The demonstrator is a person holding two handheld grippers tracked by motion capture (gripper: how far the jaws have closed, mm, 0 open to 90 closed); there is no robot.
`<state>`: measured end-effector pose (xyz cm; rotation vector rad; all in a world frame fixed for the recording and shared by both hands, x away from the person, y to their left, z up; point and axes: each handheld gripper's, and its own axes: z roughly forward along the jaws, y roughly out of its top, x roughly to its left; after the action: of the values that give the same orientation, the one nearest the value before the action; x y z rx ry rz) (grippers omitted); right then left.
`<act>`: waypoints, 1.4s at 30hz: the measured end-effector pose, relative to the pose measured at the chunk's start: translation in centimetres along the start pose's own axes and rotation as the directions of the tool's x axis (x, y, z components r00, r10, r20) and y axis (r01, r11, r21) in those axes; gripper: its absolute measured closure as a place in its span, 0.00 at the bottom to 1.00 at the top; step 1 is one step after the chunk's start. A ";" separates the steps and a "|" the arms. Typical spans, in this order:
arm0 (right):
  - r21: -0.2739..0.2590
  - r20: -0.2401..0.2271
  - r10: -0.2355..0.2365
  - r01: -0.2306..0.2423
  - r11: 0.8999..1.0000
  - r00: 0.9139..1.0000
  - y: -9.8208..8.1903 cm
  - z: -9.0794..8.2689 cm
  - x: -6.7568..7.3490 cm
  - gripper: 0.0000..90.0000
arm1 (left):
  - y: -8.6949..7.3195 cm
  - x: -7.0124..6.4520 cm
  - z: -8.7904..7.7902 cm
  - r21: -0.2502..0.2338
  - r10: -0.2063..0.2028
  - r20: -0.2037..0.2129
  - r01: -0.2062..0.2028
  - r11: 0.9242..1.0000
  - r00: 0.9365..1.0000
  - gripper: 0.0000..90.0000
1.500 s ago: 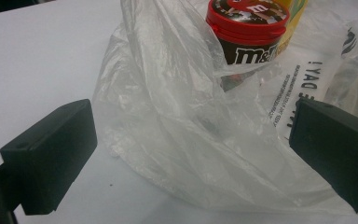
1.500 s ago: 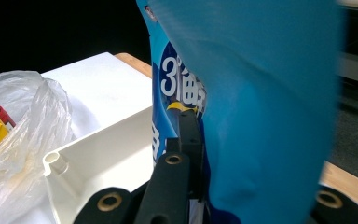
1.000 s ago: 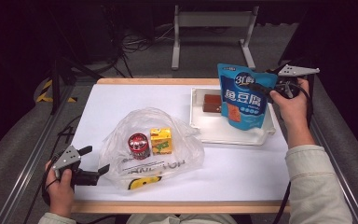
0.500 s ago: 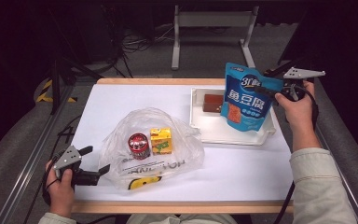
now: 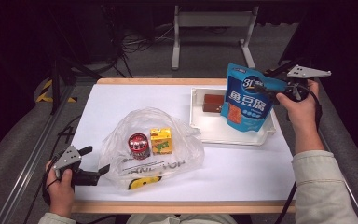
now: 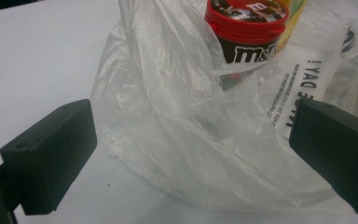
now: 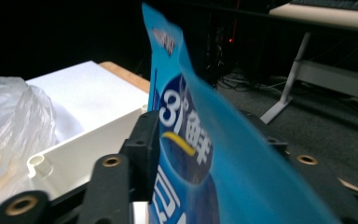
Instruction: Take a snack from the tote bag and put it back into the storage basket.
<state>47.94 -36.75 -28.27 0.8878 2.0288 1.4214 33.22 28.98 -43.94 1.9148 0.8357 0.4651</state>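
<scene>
— High view first: where are the hands?
— Right gripper (image 5: 266, 88) is raised over the white tray (image 5: 200, 122); its jaws have just been opening, the blue pouch (image 5: 247, 99) between them. Left gripper (image 5: 92, 163) rests at the table's near edge, jaws released, astride the plastic bag (image 5: 177, 154).
— Contents?
— A red-lidded jar (image 5: 138, 145) and yellow carton (image 5: 161, 141) in the bag; a brown block (image 5: 211, 103) in the tray.

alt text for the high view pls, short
The right claw has just been opening around a blue pouch above a white tray; the left claw rests open by a clear bag.
</scene>
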 end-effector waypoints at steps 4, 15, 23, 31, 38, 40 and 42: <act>-0.014 0.009 -0.021 0.021 1.000 1.000 0.9 -0.5 0.4 0.52 | 0.0 0.0 0.0 -0.001 0.001 0.000 -0.001 1.000 1.000 0.02; -0.067 0.018 -0.066 0.067 0.995 0.998 3.0 -2.0 1.7 0.47 | 0.0 0.0 0.0 0.003 0.001 0.000 -0.001 1.000 1.000 0.01; -0.093 0.010 -0.116 0.117 0.989 0.993 3.9 -2.9 3.4 0.48 | 0.0 0.0 0.0 0.004 0.001 0.000 -0.001 1.000 1.000 0.02; -0.056 -0.051 -0.146 0.143 0.988 0.988 3.9 -3.3 5.2 0.64 | 0.0 0.0 0.0 0.004 0.002 -0.001 -0.002 1.000 1.000 0.02; 0.007 -0.106 -0.147 0.149 0.989 0.983 2.6 -2.9 5.9 0.79 | 0.0 0.0 0.0 0.003 -0.002 0.000 0.002 1.000 1.000 0.02; 0.032 -0.121 -0.150 0.155 0.987 0.981 2.1 -2.6 6.1 0.85 | 0.0 0.0 0.0 0.003 -0.002 0.000 0.002 1.000 1.000 0.02; 0.046 -0.129 -0.151 0.158 0.986 0.980 1.8 -2.4 6.2 0.89 | 0.0 0.0 0.0 0.002 -0.002 0.000 0.002 1.000 1.000 0.02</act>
<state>42.47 -33.13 -25.99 0.6613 2.1883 1.3719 33.21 28.98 -43.92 1.9153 0.8385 0.4627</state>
